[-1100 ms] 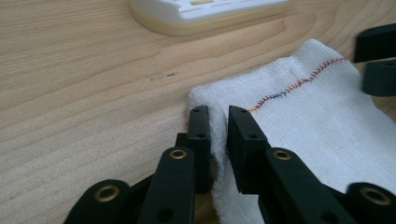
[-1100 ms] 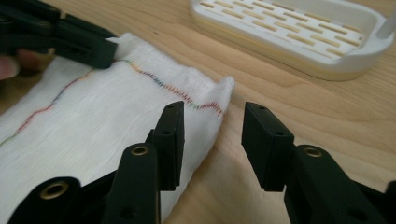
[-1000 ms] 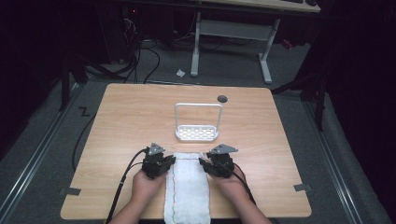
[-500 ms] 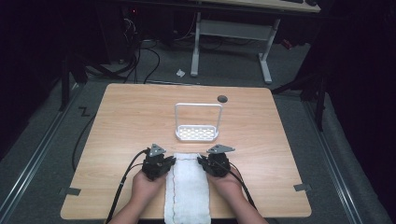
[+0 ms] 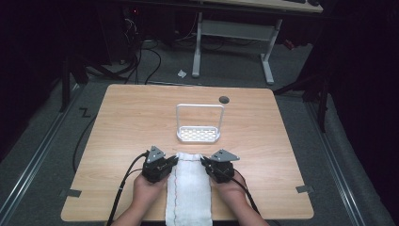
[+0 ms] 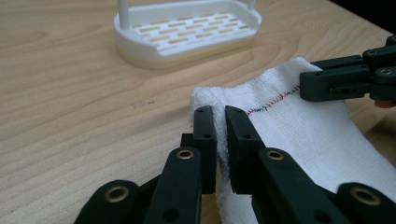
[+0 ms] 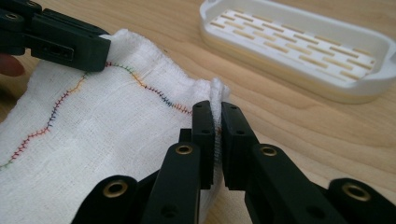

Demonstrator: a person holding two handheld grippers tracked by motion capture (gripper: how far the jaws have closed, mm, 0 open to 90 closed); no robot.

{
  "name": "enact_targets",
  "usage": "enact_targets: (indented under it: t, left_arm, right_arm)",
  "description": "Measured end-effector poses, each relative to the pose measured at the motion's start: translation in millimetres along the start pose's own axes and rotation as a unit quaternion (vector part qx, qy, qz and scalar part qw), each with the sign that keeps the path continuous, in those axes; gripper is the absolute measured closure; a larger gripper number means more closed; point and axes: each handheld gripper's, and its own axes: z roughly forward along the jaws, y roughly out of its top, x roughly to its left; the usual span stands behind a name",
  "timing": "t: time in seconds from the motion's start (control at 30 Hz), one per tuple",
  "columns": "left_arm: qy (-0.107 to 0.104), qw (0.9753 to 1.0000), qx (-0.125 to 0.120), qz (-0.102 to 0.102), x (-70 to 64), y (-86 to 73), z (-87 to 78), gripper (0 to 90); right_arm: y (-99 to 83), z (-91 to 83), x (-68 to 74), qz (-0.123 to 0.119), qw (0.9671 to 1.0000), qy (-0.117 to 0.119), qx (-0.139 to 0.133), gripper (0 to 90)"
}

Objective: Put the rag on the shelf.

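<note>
White cloth (image 5: 188,190) lies at the table's (image 5: 122,117) near edge; left gripper (image 6: 215,119) and right gripper (image 7: 215,114) each pinch a far corner, apparently to lift it evenly.

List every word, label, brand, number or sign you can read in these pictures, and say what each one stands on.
There is no readable text.
The white cloth carries a line of coloured stitching, not letters.
The white slotted rack is unmarked.
The left gripper and right gripper show screws and brass rivets but no lettering.
The wooden table has a dark round hole and plain grain.
</note>
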Motion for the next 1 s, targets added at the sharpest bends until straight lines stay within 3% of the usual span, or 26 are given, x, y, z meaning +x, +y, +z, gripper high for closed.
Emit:
enact_targets:
  t: [0.37, 0.4, 0.47, 0.6, 0.73, 0.8, 0.83, 0.9, 1.0]
  left_arm:
    - [0.001, 0.9974, -0.066, 0.031, -30.0, 9.4, -24.6, 83.6]
    - [0.001, 0.9966, -0.074, 0.035, -34.0, 10.0, -29.2, 83.6]
    - [0.006, 0.9956, -0.084, 0.042, -39.7, 10.6, -36.4, 83.7]
    - [-0.003, 0.9929, -0.106, 0.053, -52.2, 15.4, -50.1, 83.7]
    - [-0.013, 0.9912, -0.119, 0.056, -57.0, 28.3, -57.4, 83.8]
    - [-0.010, 0.9890, -0.132, 0.065, -59.5, 37.7, -61.2, 83.9]
    - [-0.011, 0.9882, -0.138, 0.067, -59.9, 42.2, -62.8, 83.9]
    - [-0.010, 0.9866, -0.147, 0.069, -60.6, 51.4, -65.9, 83.9]
    - [-0.009, 0.9841, -0.161, 0.075, -61.5, 64.5, -69.5, 84.0]
  right_arm:
    - [1.4, -45.1, 12.0, -0.038, 0.9968, -0.018, -0.068, 85.6]
    - [1.4, -45.1, 12.0, -0.038, 0.9968, -0.018, -0.068, 85.6]
    - [1.8, -61.2, 16.8, -0.042, 0.9946, -0.022, -0.092, 85.6]
    - [3.5, -75.1, 21.6, -0.051, 0.9923, -0.024, -0.110, 85.6]
    - [16.0, -84.6, 24.0, -0.063, 0.9894, -0.028, -0.128, 85.6]
    - [19.2, -86.6, 23.8, -0.064, 0.9885, -0.029, -0.134, 85.6]
    - [27.7, -91.9, 22.7, -0.067, 0.9860, -0.033, -0.149, 85.6]
    - [30.6, -94.0, 22.0, -0.067, 0.9853, -0.033, -0.154, 85.6]
    - [43.6, -102.0, 17.3, -0.071, 0.9816, -0.038, -0.173, 85.6]
